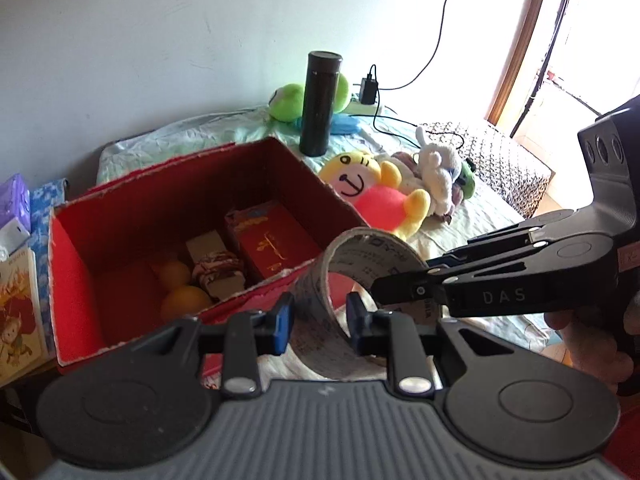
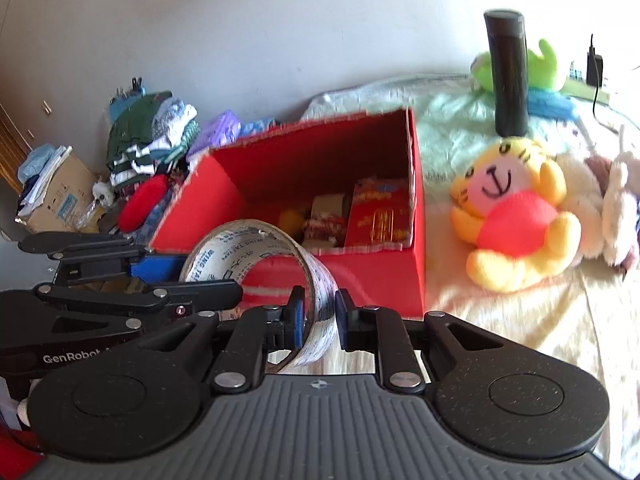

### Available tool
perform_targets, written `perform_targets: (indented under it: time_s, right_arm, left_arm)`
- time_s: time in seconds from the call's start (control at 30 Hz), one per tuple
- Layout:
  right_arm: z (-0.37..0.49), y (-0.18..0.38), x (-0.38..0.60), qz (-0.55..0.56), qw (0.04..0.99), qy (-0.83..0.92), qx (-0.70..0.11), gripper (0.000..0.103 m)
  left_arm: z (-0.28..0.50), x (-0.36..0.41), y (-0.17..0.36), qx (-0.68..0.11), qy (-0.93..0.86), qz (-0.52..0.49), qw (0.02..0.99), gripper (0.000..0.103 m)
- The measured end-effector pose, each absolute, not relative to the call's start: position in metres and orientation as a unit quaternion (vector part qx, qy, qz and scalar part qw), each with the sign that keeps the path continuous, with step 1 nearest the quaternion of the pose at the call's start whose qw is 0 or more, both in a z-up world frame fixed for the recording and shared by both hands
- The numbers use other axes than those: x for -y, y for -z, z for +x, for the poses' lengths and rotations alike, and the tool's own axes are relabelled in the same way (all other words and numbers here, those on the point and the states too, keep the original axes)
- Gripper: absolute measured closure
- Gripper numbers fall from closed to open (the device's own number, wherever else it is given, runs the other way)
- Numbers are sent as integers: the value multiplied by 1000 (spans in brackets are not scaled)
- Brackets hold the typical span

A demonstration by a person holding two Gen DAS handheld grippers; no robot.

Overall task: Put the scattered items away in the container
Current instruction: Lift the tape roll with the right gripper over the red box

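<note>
Bed (image 2: 520, 320) carries the lot. Red box (image 1: 132, 216) sits just ahead of both sets of jaws, open-topped, already holding a red packet (image 1: 272, 244) and orange balls (image 1: 186, 300). Tape roll (image 1: 320, 320) hangs between the two tools, held short of the box's near wall. Left gripper (image 1: 320, 322) pinches one side of the ring's wall; right gripper (image 2: 320, 320) pinches the other side. Step in hand: carrying the roll boxward. Next move likely needs both tools to clear the near wall together, then let go over the bare floor of the box.
</note>
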State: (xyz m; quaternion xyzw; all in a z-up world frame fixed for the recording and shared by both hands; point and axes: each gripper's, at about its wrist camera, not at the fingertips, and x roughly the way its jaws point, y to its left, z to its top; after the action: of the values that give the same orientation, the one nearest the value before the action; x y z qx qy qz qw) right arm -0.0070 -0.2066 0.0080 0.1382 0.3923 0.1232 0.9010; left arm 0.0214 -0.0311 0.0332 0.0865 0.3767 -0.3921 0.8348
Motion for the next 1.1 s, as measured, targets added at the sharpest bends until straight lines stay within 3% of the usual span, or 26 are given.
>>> perform_targets:
  time_s: [0.27, 0.53, 1.1]
  right_arm:
    - [26, -31, 209, 127, 926, -117, -335, 87]
    - [55, -41, 209, 127, 939, -100, -303, 90]
    - [105, -8, 191, 143, 926, -123, -327, 92]
  left_arm:
    - [49, 47, -60, -322, 378, 100, 863, 81]
    - [88, 50, -71, -317, 365, 96, 870, 81]
    - [128, 42, -40, -353, 310, 75, 880, 81]
